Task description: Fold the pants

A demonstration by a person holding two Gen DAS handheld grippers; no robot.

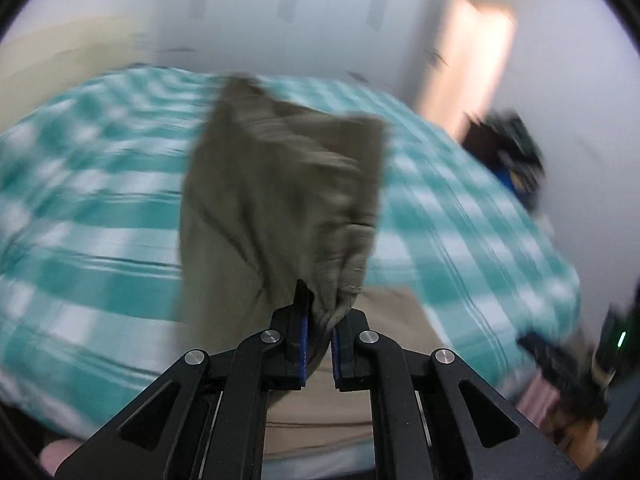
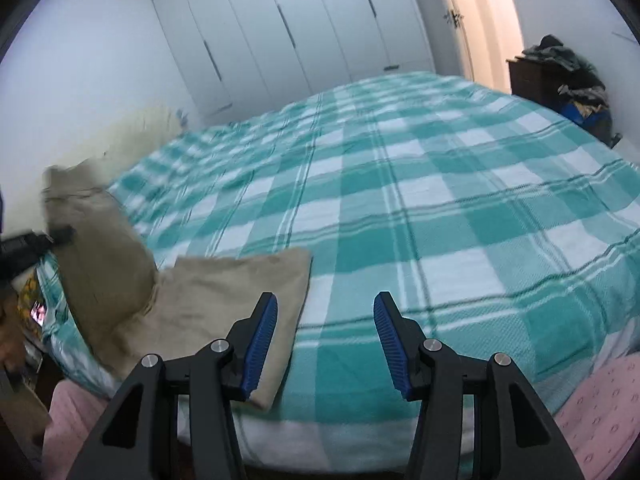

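Pants (image 1: 280, 184) clamped in left gripper (image 1: 319, 320), right gripper (image 2: 325, 340) open

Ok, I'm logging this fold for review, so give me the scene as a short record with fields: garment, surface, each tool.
garment: khaki pants, one part lifted, the rest lying on the bed
surface: bed with teal and white checked blanket
left tool: shut on bunched fabric of the pants, holding it up
right tool: open, nothing between its pads, at the near edge of the bed
fold: not finished
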